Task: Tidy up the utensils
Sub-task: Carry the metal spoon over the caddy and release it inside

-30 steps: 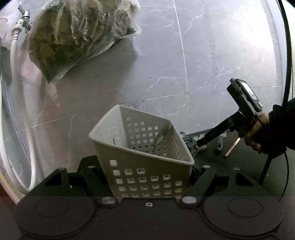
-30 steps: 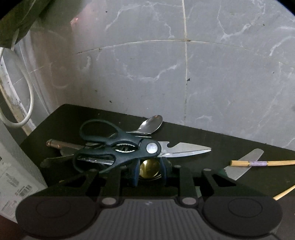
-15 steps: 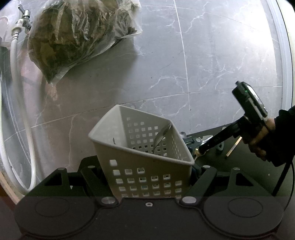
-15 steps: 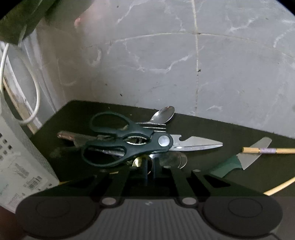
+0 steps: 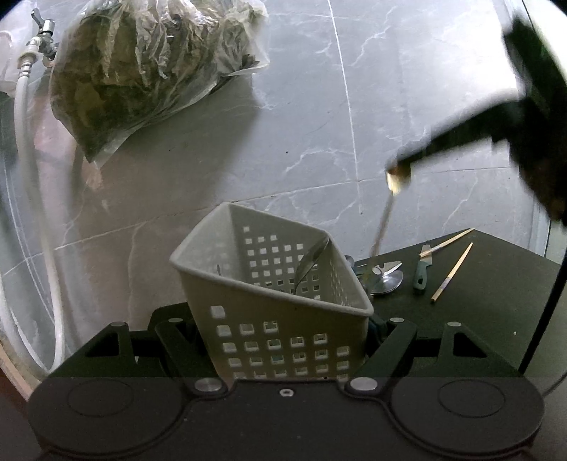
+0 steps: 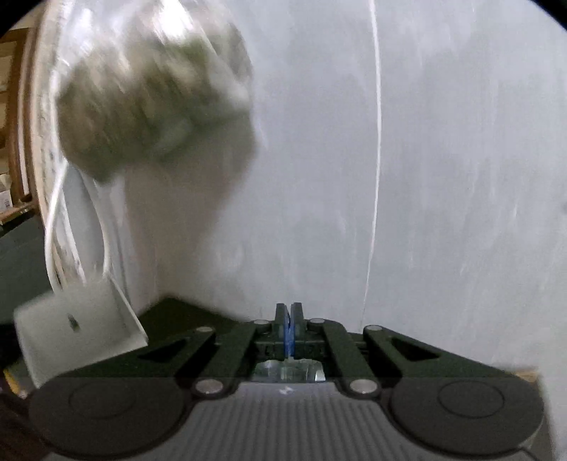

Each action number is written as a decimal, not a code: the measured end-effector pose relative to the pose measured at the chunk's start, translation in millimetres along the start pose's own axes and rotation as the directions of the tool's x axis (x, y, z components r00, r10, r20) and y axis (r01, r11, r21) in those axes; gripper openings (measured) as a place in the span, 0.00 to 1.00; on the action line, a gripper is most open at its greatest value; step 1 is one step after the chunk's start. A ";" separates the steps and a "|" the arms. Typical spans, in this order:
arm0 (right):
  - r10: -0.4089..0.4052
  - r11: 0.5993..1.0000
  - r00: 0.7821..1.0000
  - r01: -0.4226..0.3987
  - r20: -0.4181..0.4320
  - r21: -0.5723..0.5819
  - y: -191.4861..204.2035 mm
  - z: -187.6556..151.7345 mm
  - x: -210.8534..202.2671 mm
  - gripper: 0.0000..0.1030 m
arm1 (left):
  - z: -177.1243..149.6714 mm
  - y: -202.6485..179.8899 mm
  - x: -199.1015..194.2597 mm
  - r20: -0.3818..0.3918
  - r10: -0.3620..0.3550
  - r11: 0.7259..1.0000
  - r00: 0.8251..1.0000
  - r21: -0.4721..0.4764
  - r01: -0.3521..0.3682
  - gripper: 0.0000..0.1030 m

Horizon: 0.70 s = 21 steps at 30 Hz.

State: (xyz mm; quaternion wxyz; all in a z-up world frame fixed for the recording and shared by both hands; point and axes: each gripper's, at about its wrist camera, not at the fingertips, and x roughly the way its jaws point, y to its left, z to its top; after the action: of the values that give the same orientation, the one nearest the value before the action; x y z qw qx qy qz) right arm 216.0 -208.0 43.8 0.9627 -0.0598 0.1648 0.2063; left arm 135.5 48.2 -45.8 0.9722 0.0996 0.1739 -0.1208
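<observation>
My left gripper [image 5: 283, 340] is shut on a white perforated basket [image 5: 276, 319], gripping it by both sides. One spoon [image 5: 312, 262] leans inside it. Blurred at the upper right of the left wrist view, my right gripper [image 5: 398, 170] is shut on a gold-ended utensil [image 5: 381, 220] whose thin handle hangs down above the black table [image 5: 478, 319]. In the right wrist view the blue pads [image 6: 286, 329] press together and a bit of metal [image 6: 287, 370] shows below them. The basket [image 6: 81, 319] is a blur at the lower left.
On the table right of the basket lie spoons [image 5: 388, 280], a green-handled knife [image 5: 421, 273] and two chopsticks [image 5: 452, 273]. Scissors are mostly hidden behind the basket. A plastic bag of greens [image 5: 149, 71], a white hose [image 5: 24, 142] and a tap [image 5: 39, 25] are against the marble wall.
The right gripper closed on the gold-ended utensil under the scissors and lifted it quickly up off the table. The left gripper and basket stayed still.
</observation>
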 end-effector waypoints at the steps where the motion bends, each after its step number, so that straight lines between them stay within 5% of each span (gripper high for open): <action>1: 0.005 1.000 0.999 -0.004 0.039 -0.020 5.9 10.9 -8.9 0.00 | -0.4 0.5 0.0 0.002 -0.002 1.000 1.000 0.001 0.002 0.77; 6: 0.076 0.990 0.981 -0.054 0.179 -0.129 42.6 47.7 -35.5 0.01 | -1.2 1.4 0.1 0.010 -0.009 1.000 1.000 0.005 0.009 0.77; 9: 0.146 0.974 0.971 -0.108 0.189 -0.197 70.8 49.9 -39.1 0.01 | -1.8 2.5 0.5 0.014 -0.014 1.000 1.000 0.002 0.013 0.76; 16: 0.264 0.922 0.964 -0.260 -0.025 -0.286 114.8 13.7 -5.2 0.03 | -2.6 1.7 0.2 0.017 -0.014 1.000 1.000 0.002 0.014 0.76; 21: 0.283 0.946 0.958 -0.288 -0.050 -0.147 93.2 2.4 -1.5 0.55 | -1.7 1.5 -0.2 0.008 -0.009 1.000 1.000 -0.003 0.009 0.76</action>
State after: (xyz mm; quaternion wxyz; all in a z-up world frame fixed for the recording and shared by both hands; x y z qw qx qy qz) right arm 176.6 -123.5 42.2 0.9128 -0.1120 0.1691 0.3546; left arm 135.2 50.1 -47.0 0.9725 0.0971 0.1706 -0.1251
